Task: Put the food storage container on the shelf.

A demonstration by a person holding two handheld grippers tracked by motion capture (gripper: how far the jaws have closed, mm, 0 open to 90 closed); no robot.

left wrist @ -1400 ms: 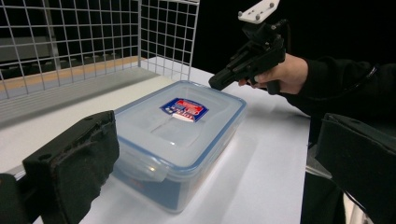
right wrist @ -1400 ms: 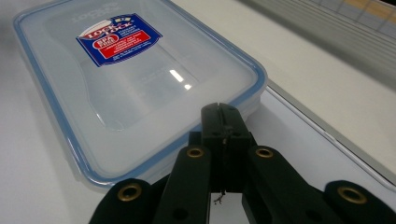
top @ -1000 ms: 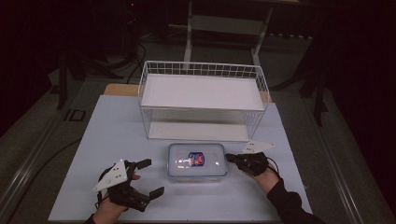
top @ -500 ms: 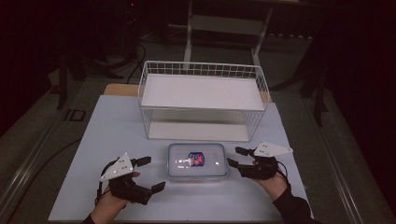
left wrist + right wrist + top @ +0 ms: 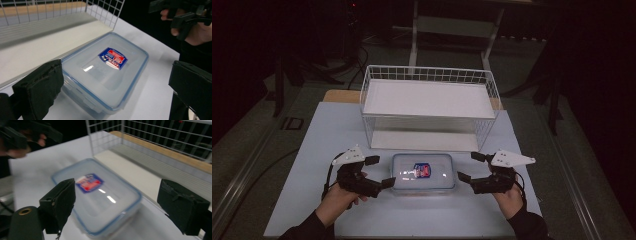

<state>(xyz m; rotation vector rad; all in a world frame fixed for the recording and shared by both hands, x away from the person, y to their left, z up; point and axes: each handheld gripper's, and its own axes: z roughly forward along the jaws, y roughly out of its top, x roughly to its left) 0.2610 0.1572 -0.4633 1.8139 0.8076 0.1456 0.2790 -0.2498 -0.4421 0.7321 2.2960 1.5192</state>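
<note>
A lidded plastic container lay flat on the white table, just in front of a white wire basket, as a person brought a gripper to each of its short ends. The left gripper sat just beside the box's left end and the right gripper near its right end, both with jaws spread wide and clamped on nothing, a placement that suggested a two-handed lift from both ends. The left gripper view showed the container between its own jaws, its blue-rimmed lid carrying a red-and-blue label. The right gripper view was blurred, so contact there could not be judged. Around the pale tabletop the room stood dark, with stands and cables dimly visible behind.
</note>
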